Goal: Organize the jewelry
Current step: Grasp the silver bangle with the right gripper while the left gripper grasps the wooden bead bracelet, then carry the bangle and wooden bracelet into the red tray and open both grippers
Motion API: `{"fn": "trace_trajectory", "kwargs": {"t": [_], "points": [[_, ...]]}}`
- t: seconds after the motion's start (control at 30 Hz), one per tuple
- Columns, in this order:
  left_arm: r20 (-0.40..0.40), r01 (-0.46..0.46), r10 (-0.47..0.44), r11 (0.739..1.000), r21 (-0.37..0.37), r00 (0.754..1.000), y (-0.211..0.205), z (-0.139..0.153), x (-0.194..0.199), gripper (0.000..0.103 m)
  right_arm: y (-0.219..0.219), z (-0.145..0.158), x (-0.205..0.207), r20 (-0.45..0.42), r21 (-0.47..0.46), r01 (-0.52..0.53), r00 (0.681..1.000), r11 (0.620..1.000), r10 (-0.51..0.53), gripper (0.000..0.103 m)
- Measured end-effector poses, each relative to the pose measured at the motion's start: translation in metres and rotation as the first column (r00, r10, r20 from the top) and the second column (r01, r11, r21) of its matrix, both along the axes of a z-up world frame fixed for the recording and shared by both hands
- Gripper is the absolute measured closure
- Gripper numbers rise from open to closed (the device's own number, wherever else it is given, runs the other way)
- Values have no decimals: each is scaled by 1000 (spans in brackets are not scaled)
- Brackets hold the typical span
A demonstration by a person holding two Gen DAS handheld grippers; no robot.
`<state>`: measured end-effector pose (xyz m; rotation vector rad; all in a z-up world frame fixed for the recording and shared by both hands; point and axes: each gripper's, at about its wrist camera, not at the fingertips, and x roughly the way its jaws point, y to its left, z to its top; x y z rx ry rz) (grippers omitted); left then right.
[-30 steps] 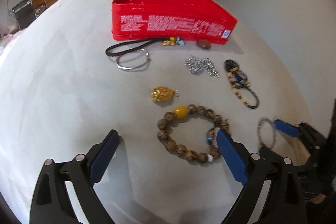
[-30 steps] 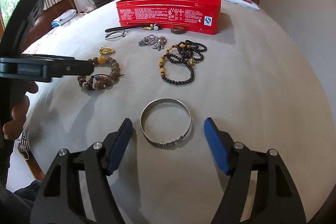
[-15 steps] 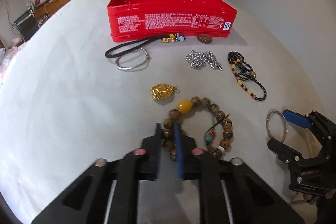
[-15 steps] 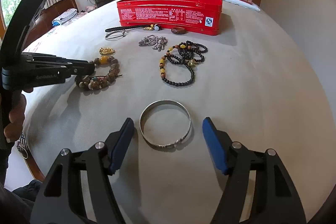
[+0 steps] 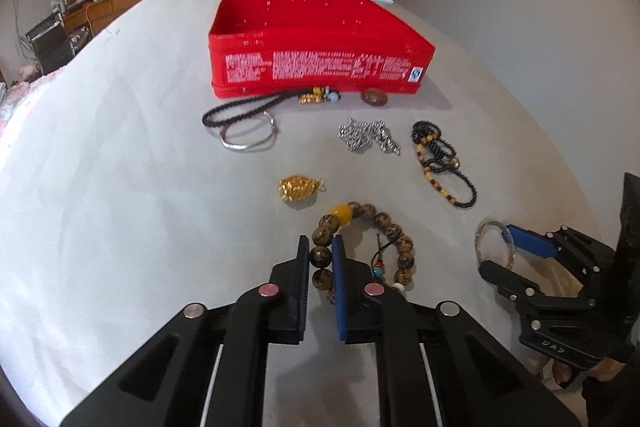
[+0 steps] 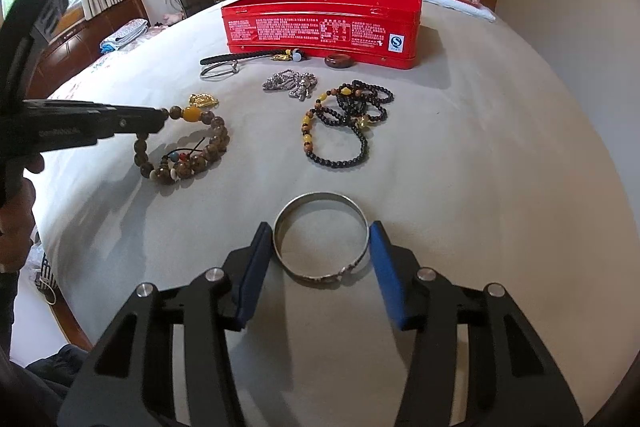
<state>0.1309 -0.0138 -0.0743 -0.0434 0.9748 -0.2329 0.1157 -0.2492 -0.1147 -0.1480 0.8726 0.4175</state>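
Here, in the left view, the left gripper [image 5: 321, 251] has its jaws pinched on the beads [image 5: 362, 251], lying on the surface. Lift slowly. In the right view, the right gripper [image 6: 318, 247], jaws wide, straddles the bangle [image 6: 321, 237]; close evenly before heading for the tin [image 6: 320, 27].

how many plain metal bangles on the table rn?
2. One silver bangle lies between the right tongs, which are open around it; a thinner bangle lies by the black cord near the red tin. Tin's inside is partly hidden.
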Motion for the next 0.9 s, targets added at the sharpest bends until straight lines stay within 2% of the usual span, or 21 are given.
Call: {"fn": "trace_trajectory", "kwargs": {"t": [0.33,0.9], "points": [[44,7,-6,1000,-5,999,0,21,-8,93,-1,7,-2,-7,20,0,1000,1000,1,55],[109,9,-9,1000,3,994,2,55,-17,93,4,39,-7,54,23,-27,998,999,26,55]]}}
